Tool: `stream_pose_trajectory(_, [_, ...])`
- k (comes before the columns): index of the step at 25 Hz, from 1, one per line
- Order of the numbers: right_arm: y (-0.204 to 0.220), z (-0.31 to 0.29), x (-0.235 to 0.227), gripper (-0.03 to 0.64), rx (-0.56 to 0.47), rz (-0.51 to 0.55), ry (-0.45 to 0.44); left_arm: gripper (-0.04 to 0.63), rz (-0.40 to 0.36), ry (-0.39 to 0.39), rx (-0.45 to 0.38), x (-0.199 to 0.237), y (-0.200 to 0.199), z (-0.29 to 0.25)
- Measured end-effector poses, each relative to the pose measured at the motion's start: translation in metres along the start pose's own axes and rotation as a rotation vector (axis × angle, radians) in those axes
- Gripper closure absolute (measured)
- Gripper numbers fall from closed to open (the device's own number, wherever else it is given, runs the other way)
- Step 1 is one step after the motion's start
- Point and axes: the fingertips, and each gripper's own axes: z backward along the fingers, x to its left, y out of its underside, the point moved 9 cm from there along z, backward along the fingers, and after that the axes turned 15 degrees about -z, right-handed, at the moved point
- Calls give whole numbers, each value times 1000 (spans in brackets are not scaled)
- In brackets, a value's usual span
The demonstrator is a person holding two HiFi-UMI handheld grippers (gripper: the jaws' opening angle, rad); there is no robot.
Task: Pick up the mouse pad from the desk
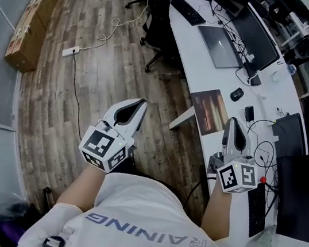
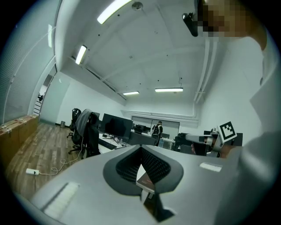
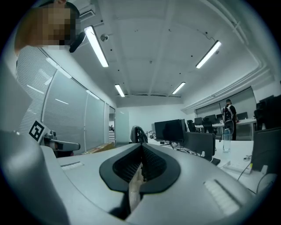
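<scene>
A white-shirted back (image 1: 144, 223) is being seen nearest, cut off by the lower edge of the head view, with both forearms being stretched ahead. The left gripper (image 1: 142, 103) is being held over the wooden floor (image 1: 58, 105), left of the white desk (image 1: 208, 76). The right gripper (image 1: 233, 122) is being held over that desk. Both pairs of jaws are being kept pressed together, with nothing clamped between them. The mouse pad (image 1: 209, 110) is lying flat at the desk's left edge, between the two grippers and slightly farther off, touched by neither. Its brown-red print is too blurred to be made out. A dark mouse (image 1: 237, 93) is lying just beyond it to the right. In the left gripper view a reddish flat patch (image 2: 146, 179) is being glimpsed through the slot under the closed tips, and whether it is the pad cannot be told. Only the gripper views are showing the ceiling lights (image 3: 97, 46) and a person (image 3: 228, 115) standing far off. Only the head view is showing the cardboard boxes (image 1: 32, 19) at the far left, closed, their contents hidden.
</scene>
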Motion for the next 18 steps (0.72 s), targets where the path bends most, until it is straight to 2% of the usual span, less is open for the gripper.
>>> stream_pose_trajectory(7, [0, -43, 11, 604, -5, 21, 109, 595, -13, 155, 7, 45, 5, -47])
stream_pose_trajectory(13, [-1, -62, 6, 604, 17, 28, 161, 595, 2, 212, 16, 63, 6, -71])
stream_pose_trajectory(18, [3, -73, -17, 604, 22, 1, 197, 595, 4, 259, 41, 62, 9, -106])
